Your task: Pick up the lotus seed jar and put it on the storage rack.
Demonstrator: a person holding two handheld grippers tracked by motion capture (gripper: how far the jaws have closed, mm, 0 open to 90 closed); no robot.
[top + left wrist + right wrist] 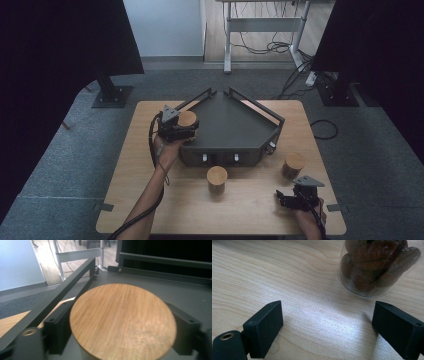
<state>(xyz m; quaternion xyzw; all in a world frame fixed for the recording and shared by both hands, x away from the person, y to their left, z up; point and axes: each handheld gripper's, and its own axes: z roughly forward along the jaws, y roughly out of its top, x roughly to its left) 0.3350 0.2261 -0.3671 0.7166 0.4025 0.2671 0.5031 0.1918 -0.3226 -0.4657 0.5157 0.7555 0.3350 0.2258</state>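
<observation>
High view shows the left gripper (186,131) at the near left corner of a dark, five-sided tray (235,125) on the desk (145,165), with a wood-lidded jar (187,119) between its fingers. Left gripper view looks down on that jar's round wooden lid (122,321), a black finger (58,330) on either side of it and the tray's rail running off to the left; the jar appears to stand on the tray floor just inside that corner. The fingers sit part-way open and flank the lid closely, though whether the pads press it I cannot tell; the placement suggests the jar is being set down in the tray and let go. Two more jars wait on the desk in front of the tray, one near the middle (217,179) and one to the right (293,165). The right gripper (287,200) rests low on the desk near the right-hand jar, fingers spread wide and empty; its own view shows bare wood between them and a clear jar of brown fruit (377,267) just ahead, likely next for pickup.
</observation>
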